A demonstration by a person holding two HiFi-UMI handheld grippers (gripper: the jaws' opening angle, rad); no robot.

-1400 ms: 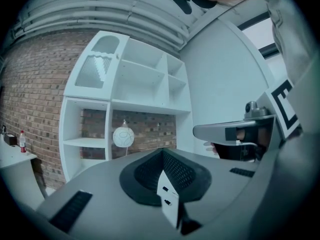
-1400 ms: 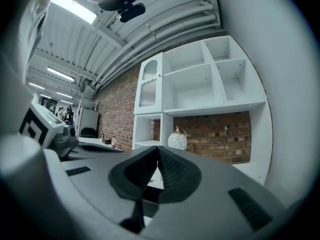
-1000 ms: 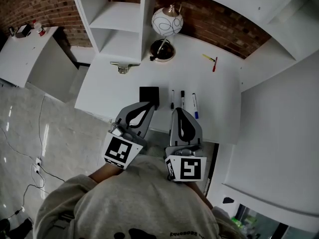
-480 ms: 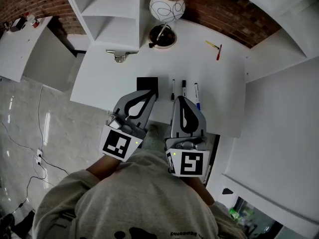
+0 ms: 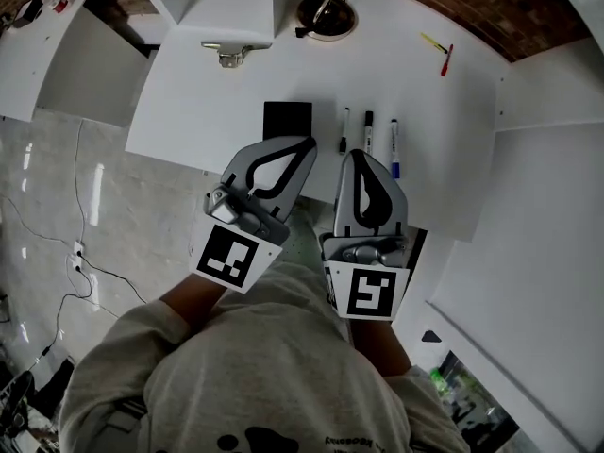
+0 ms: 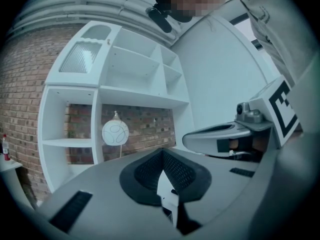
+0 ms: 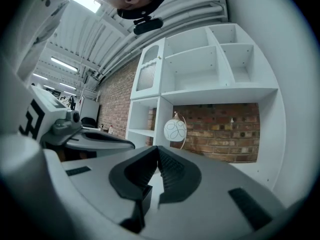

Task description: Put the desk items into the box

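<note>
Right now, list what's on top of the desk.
A black box, three markers, a lamp base, a metal clip, a red pen, a yellow pen. The left tool and right tool hide part of its near edge.

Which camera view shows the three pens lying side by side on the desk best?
The head view: the three pens lie plainly on the white desk. Neither gripper view shows them at all.

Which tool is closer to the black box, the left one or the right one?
Left. The left tool points at the black box's near right corner; the right tool sits farther right, just short of the markers.
</note>
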